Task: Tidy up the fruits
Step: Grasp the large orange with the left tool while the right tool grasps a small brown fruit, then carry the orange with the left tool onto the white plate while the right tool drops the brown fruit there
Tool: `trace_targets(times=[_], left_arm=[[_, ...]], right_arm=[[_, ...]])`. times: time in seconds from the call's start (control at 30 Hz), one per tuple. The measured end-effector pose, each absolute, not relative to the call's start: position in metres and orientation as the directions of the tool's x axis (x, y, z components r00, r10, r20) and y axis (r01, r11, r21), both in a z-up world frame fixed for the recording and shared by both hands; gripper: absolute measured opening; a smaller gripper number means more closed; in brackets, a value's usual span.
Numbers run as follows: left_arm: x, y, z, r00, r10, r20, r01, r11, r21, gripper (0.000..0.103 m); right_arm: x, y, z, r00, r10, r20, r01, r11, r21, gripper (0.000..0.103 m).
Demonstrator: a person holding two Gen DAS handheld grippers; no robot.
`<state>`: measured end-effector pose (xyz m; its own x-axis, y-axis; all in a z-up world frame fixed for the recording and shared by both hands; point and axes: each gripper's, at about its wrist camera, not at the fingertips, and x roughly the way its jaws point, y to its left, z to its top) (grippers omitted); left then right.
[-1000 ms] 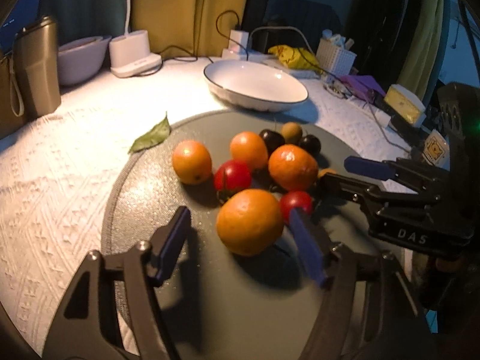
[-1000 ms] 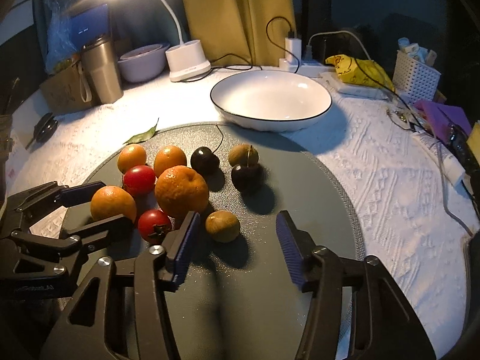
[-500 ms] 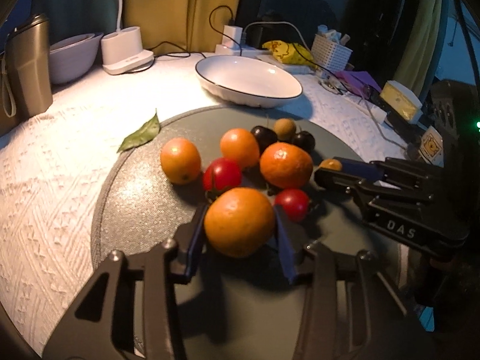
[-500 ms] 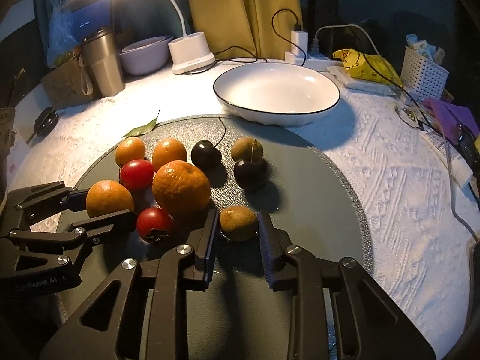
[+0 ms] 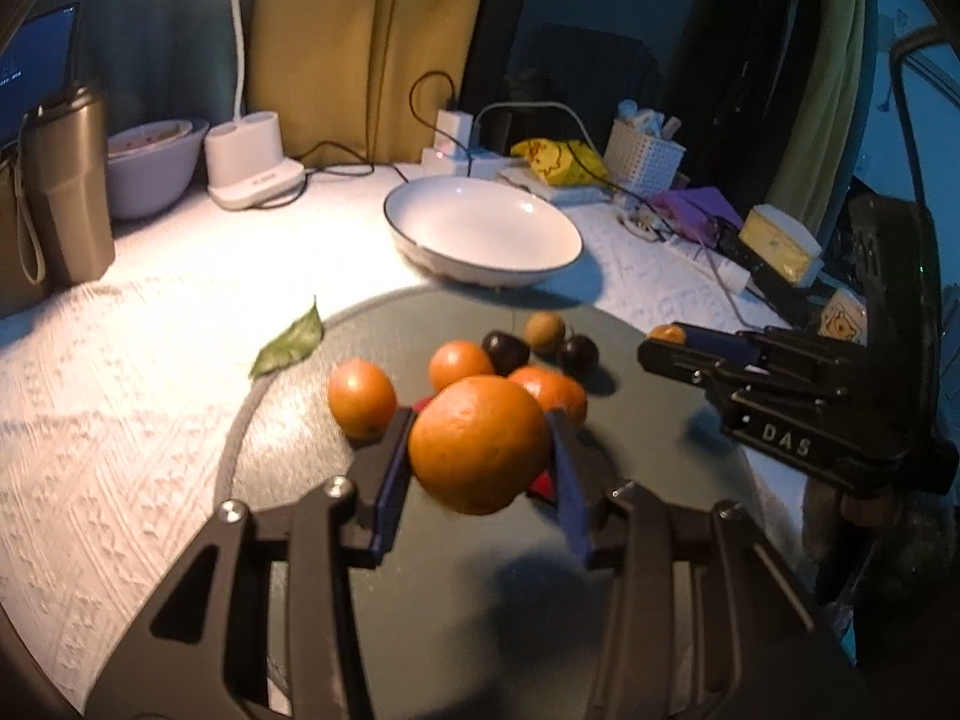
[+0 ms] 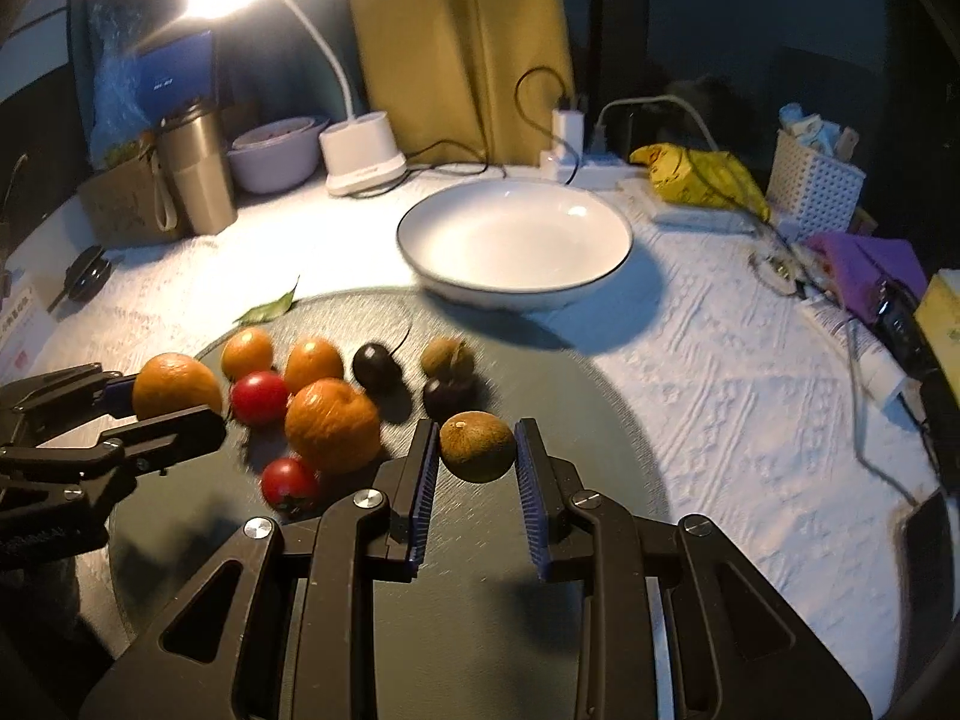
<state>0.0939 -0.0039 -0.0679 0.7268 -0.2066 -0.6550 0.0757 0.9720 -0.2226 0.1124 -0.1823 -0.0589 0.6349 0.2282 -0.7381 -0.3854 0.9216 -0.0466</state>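
Wrist views: L gripper (image 5: 480, 468) w/ orange (image 5: 479, 443), R gripper (image 6: 474, 474) w/ longan (image 6: 477, 445)

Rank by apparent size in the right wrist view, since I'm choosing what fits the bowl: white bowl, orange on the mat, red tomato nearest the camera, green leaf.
Largest to smallest:
1. white bowl
2. orange on the mat
3. red tomato and green leaf: look alike, so unranked.

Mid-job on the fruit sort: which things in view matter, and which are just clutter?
Job:
- orange in left tool
- small brown fruit in right tool
- fruit left on the grey mat: oranges, red tomatoes, dark fruits
- white bowl

Clutter:
- leaf
- steel tumbler
- lamp base
- white basket
- yellow bag
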Motion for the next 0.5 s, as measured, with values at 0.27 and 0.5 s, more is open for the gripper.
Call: trace_targets(times=[0.27,0.5], left_arm=[[0.112,0.004,-0.05,0.761,-0.2,-0.617,0.082,0.973,-0.215,0.044],[0.138,0.008,-0.041,0.772,-0.203,-0.602,0.092,0.973,-0.211,0.044]], right_arm=[[0.132,-0.194,-0.042,0.676,0.221,-0.703,-0.364,0.93,-0.058,0.028],[0.151,-0.201,-0.036,0.695,0.211,-0.687,-0.351,0.934,-0.068,0.028]])
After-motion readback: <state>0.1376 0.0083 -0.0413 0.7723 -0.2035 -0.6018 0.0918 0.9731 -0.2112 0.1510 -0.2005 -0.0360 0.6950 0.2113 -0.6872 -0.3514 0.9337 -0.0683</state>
